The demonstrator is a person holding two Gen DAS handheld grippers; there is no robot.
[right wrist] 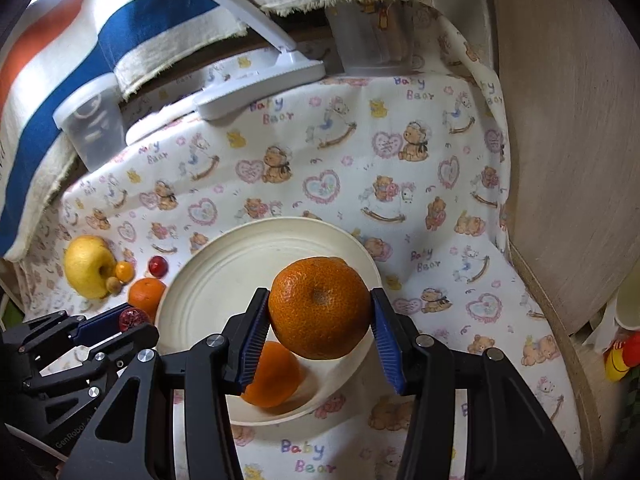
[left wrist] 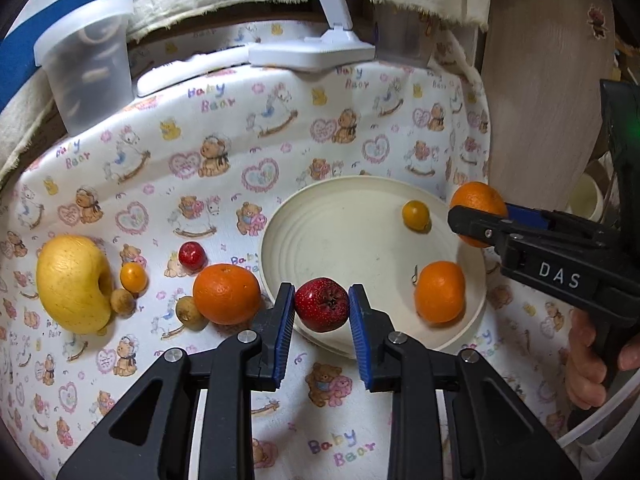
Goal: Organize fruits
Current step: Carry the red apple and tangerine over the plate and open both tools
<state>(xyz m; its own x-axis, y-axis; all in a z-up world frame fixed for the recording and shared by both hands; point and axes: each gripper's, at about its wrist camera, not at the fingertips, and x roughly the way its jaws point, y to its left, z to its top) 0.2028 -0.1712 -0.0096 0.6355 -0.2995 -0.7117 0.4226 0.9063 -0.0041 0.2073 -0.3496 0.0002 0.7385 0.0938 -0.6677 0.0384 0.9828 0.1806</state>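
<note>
A: What lies under everything?
B: A tablecloth [left wrist: 280,160] printed with teddy bears, hearts, rocking horses and "Baby Bear".
A: And at the far edge?
B: A white lamp base [left wrist: 312,54] with its arm slanting up, a clear lidded tub [left wrist: 88,64] on the left, and a second clear container [right wrist: 372,40] to the right of the lamp.
A: Behind those?
B: A striped cloth [right wrist: 120,40], cream and blue with some orange. On the right, a curved wooden panel [right wrist: 568,140].
</note>
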